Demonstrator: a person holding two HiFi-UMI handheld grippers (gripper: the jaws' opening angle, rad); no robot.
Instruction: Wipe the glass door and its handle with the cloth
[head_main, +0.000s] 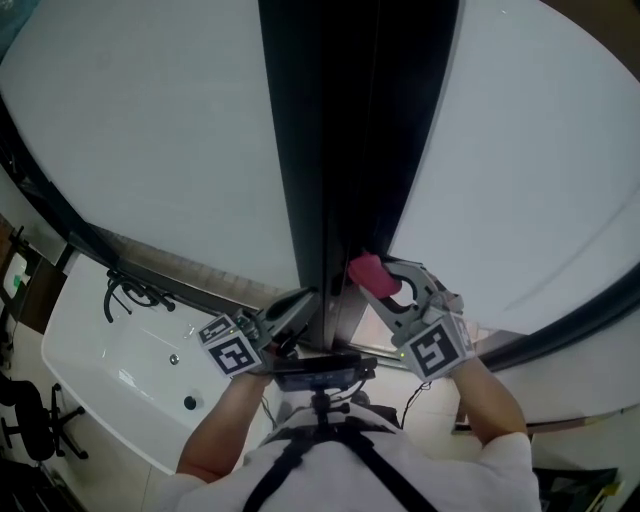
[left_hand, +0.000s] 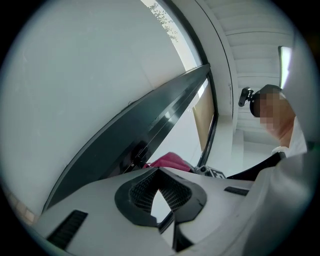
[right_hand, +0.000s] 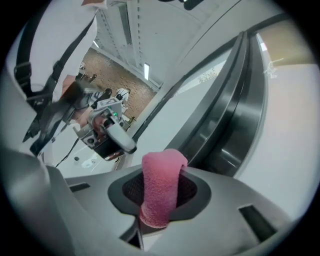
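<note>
Two pale glass panels (head_main: 150, 130) meet at a dark upright door frame (head_main: 340, 150) straight ahead. My right gripper (head_main: 383, 283) is shut on a rolled pink cloth (head_main: 366, 270), whose end is held up against the foot of the frame. In the right gripper view the cloth (right_hand: 160, 187) stands up between the pads of the right gripper (right_hand: 162, 172), beside the metal frame edge (right_hand: 240, 115). My left gripper (head_main: 298, 306) is just left of the frame and holds nothing. In its own view the left gripper (left_hand: 160, 172) has its tips together, with the cloth (left_hand: 171, 161) showing behind them.
A white basin (head_main: 120, 365) with a black tap (head_main: 125, 290) lies low on the left. A black chair (head_main: 30, 420) stands at the far left edge. A camera rig (head_main: 320, 372) sits on the person's chest between the arms.
</note>
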